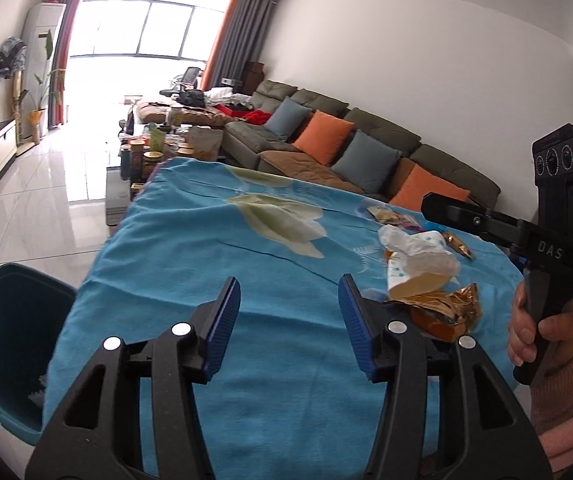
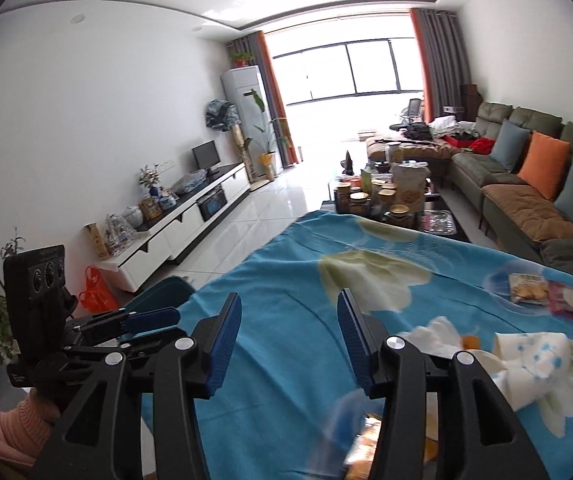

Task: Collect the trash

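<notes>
Left gripper (image 1: 289, 300) and right gripper (image 2: 289, 320) half-spread, empty, crumpled gold wrappers (image 1: 442, 304), white tissue (image 1: 414, 248) on blue cloth (image 1: 214, 248)

Blue cloth (image 1: 214, 248) with pale flower print, teal bin (image 1: 2, 344), gold wrappers (image 1: 446, 304), orange and grey-blue cushions (image 1: 324, 142)

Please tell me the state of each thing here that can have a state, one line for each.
Left gripper: open, nothing between its jaws.
Right gripper: open, nothing between its jaws.
Dark teal plastic bin: uncovered, beside the table.
White crumpled tissue: loose on the blue cloth.
Gold foil wrapper: crumpled, on the cloth.
</notes>
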Demonstrator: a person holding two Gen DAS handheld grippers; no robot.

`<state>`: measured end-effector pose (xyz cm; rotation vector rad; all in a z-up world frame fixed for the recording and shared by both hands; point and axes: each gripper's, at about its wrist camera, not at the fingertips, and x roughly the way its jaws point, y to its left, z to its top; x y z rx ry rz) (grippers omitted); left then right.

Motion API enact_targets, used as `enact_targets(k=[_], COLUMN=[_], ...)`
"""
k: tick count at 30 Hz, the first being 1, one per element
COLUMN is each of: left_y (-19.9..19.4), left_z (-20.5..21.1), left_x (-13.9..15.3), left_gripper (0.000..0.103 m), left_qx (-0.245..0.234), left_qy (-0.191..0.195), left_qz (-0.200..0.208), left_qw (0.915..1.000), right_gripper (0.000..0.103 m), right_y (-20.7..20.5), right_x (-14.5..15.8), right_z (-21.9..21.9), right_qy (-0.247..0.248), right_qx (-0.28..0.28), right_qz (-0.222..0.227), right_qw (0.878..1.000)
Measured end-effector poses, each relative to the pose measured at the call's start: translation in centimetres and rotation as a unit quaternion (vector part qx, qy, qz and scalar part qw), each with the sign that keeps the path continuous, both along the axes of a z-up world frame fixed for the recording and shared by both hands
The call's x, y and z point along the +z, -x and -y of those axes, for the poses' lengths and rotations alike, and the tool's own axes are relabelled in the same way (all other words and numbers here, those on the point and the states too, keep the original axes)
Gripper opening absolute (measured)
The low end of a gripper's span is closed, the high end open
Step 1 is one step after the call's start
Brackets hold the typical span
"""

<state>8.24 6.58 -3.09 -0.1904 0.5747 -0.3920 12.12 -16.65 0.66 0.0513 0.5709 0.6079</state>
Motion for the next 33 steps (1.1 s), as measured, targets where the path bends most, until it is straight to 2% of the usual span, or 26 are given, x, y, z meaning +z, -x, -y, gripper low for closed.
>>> enact_targets(k=[6,12,15,24,26,31,33], left_y=[-2.8,-5.3,-6.6,-11.1,-11.9,-12.6,-12.6], left_z=[6.9,11.9,13.5,16.4,16.9,17.7,17.8], left_x=[0.1,0.1,-0.1,-2.4,-3.0,-3.8,-3.9], left_gripper=[0.06,0.066,0.07,0.07,0.063,0.035,0.027], left_qx=[-0.076,-0.121,-0.136,-0.172,-0.178,-0.194,-0.199], left_qy=[-0.005,-0.016,-0.015,0.012,0.016,0.023,0.023], left_qz=[-0.011,-0.025,-0.035,-0.112,-0.127,-0.141,-0.143], left_qw=[0.997,0.9922,0.99,0.9786,0.9757,0.9706,0.9693], right_gripper=[0.051,0.053,0.056,0.057,0.055,0.038,0.037], right_y=[-2.1,-4.1,-5.2,-7.2,-7.4,-7.4,-7.3], right_x=[-1.9,-4.2,-5.3,-8.2,-8.6,-9.0,-9.0], right_z=[8.3,14.2,15.9,17.2,17.2,17.4,17.6], right_qy=[0.002,-0.004,-0.014,-0.031,-0.035,-0.038,-0.041], right_qx=[-0.109,-0.191,-0.201,-0.189,-0.185,-0.184,-0.182], right_qz=[-0.021,-0.041,-0.061,-0.114,-0.12,-0.13,-0.131], right_qw=[0.994,0.981,0.978,0.975,0.975,0.974,0.974])
